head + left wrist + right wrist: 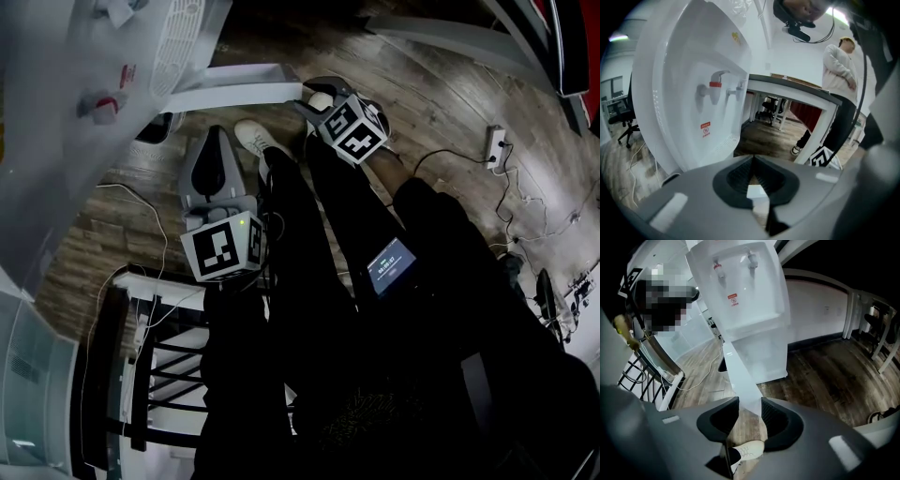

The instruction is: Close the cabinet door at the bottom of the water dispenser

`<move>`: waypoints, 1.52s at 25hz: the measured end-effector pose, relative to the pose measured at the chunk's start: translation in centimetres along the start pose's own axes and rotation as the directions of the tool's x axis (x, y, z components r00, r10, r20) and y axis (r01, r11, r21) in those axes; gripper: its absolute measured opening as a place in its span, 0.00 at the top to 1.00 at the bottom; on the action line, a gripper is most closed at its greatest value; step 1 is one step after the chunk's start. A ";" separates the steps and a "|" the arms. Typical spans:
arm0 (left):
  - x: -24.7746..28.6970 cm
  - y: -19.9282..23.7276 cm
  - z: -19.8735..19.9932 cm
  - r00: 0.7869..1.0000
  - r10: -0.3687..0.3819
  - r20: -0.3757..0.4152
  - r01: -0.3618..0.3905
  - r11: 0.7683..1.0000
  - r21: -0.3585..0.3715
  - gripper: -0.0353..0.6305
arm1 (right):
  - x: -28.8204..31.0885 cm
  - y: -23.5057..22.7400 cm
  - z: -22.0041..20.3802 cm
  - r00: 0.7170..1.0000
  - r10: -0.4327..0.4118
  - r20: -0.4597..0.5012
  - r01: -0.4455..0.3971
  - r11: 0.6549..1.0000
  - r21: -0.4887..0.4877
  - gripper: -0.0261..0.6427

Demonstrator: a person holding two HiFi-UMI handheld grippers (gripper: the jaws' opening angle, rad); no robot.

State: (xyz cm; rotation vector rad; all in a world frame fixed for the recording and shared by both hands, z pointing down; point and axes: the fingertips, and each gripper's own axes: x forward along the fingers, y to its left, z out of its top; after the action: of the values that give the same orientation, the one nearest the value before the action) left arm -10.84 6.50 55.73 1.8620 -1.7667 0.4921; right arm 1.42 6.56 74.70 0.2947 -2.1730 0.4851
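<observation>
One cabinet door [739, 376], two tongs [217, 139] [315, 99]

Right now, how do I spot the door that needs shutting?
Find the tall white dispenser with two taps. At its bottom, the door is the flat white panel swung out over the wood floor. It's the only part that sticks out instead of lying flush.

The open cabinet door [740, 376] juts out from the water dispenser [750, 301]. Bare floor [825, 380] lies free beside it.
</observation>
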 end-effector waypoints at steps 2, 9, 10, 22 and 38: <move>0.0 -0.2 -0.2 1.000 0.001 -0.007 -0.001 1.000 0.006 0.94 | 0.0 -0.4 0.2 1.000 0.004 0.002 -0.004 1.000 0.003 0.74; 0.6 -0.1 -0.9 1.000 0.013 -0.011 -0.013 1.000 -0.017 0.94 | 0.5 -4.3 2.2 0.998 -0.052 0.024 0.052 0.998 0.018 0.74; 0.7 -0.1 -0.9 1.000 0.012 -0.012 -0.012 1.000 -0.019 0.94 | 0.5 -5.1 2.7 0.997 -0.066 0.034 0.065 0.998 0.022 0.74; -0.5 1.3 -0.7 0.999 0.042 -0.026 -0.043 0.999 -0.033 0.94 | 2.9 -14.1 12.2 0.973 -0.194 0.125 0.194 0.981 0.013 0.77; -0.5 2.7 0.4 0.995 0.093 -0.018 -0.095 0.990 -0.109 0.94 | 6.9 -17.2 20.4 0.965 -0.172 0.200 0.181 0.983 -0.027 0.77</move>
State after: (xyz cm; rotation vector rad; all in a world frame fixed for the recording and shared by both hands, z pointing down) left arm -13.58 6.61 55.40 1.7031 -1.8415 0.4322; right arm -10.74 -18.17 73.12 0.5257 -2.3193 0.3165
